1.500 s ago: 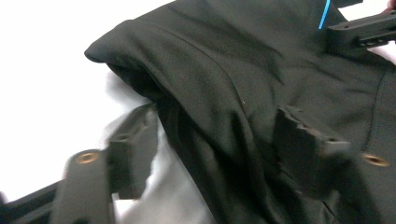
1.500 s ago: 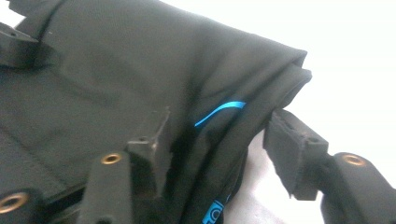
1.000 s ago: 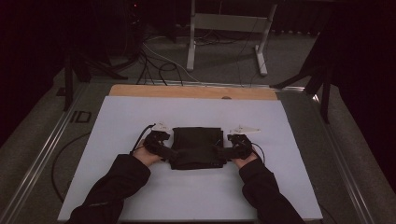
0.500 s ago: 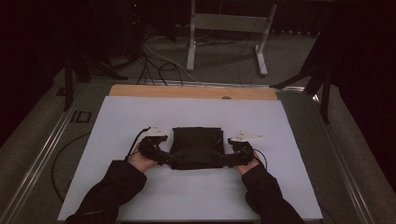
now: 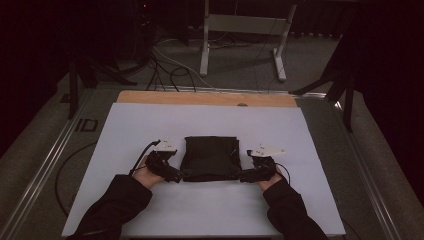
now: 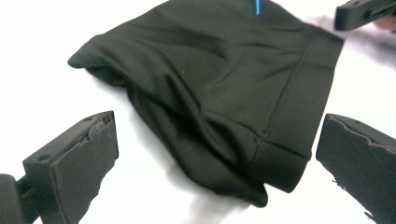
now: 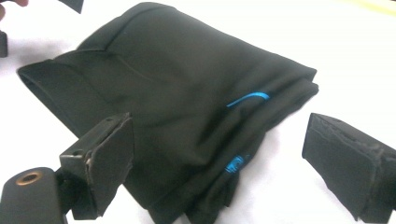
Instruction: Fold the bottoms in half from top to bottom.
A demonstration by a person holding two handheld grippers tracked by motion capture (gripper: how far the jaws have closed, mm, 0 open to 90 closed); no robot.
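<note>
White sheet (image 5: pixel 200 210) covers the table, with a folded black garment (image 5: pixel 210 158) lying flat near its middle, toward the person's side. Left gripper (image 5: pixel 176 175) sits at the garment's near left corner, fingers (image 6: pixel 79 163) spread apart, cloth between them but not pinched. Right gripper (image 5: pixel 245 175) sits at the near right corner, fingers (image 7: pixel 345 163) likewise wide apart around the folded edge.

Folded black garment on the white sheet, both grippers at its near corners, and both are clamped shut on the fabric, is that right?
Not quite. Both gripper views show the jaws spread wide: the left gripper and right gripper are open around the near corners of the folded black garment, not clamped. The rest holds.
</note>
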